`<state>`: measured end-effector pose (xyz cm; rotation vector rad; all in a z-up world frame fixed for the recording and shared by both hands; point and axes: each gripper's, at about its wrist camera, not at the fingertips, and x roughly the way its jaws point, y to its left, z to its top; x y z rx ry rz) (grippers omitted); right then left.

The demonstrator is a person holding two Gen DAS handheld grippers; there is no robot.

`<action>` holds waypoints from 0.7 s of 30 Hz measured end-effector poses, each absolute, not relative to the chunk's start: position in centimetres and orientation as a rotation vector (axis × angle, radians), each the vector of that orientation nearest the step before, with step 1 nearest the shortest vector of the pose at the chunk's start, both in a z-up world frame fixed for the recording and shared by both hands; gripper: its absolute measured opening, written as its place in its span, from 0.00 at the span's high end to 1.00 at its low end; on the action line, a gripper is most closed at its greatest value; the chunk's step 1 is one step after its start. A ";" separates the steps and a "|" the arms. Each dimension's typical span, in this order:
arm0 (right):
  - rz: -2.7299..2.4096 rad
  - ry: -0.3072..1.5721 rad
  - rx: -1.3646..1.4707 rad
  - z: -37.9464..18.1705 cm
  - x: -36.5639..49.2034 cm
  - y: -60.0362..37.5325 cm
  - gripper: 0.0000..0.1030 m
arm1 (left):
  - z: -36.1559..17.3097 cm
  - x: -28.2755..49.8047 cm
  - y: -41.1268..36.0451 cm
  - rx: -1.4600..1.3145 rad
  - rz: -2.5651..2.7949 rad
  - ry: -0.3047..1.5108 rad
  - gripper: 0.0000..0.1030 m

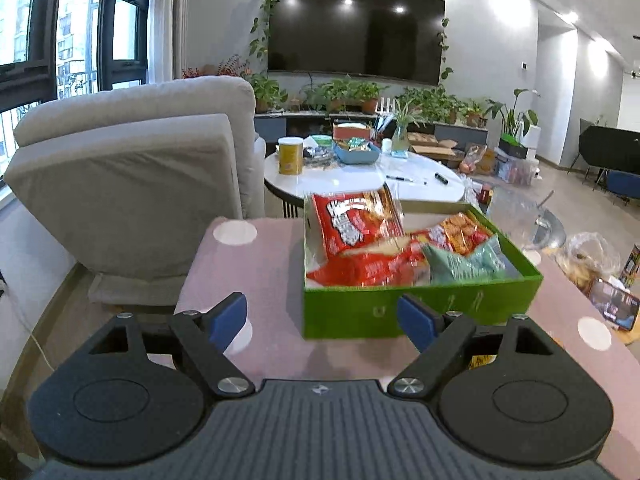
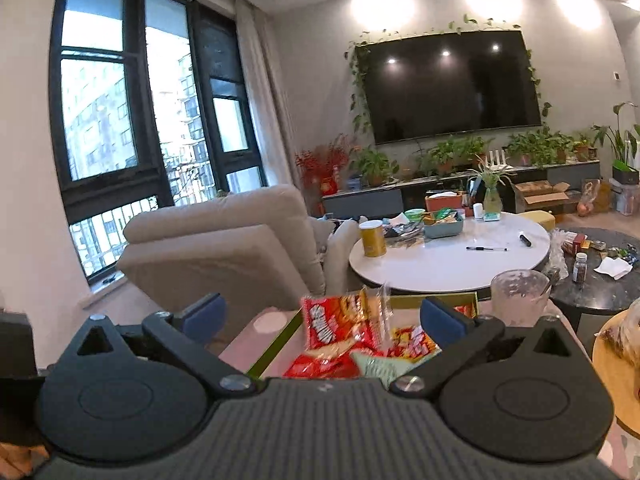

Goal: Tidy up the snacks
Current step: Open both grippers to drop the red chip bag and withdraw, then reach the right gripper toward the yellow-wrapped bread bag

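On the pink bench [image 1: 248, 276], the snack packets [image 1: 360, 232] lie inside the green box [image 1: 420, 312]. Both fingers pairs, left gripper [image 1: 322, 318] and right gripper [image 2: 320, 316], stand spread and empty. Packets look light, crinkly, slippery; better pinch a sealed edge.

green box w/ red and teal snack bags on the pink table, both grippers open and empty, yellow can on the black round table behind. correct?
One error: the yellow can stands on the white round table, not the black one, as the right wrist view shows. Everything else in your statement holds.
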<state>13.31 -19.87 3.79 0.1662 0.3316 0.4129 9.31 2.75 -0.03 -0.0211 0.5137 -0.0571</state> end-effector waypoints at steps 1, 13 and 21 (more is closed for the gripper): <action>0.400 0.317 0.150 3.7 12.8 -19.5 0.38 | -0.2 9.0 2.7 -0.018 -0.056 0.516 0.21; 0.392 0.348 0.065 2.1 8.9 -18.3 0.38 | -1.7 5.8 1.5 -0.009 -0.065 0.563 0.21; 0.388 0.438 0.079 0.5 7.6 -17.9 0.38 | -2.4 3.8 1.4 -0.006 -0.063 0.572 0.17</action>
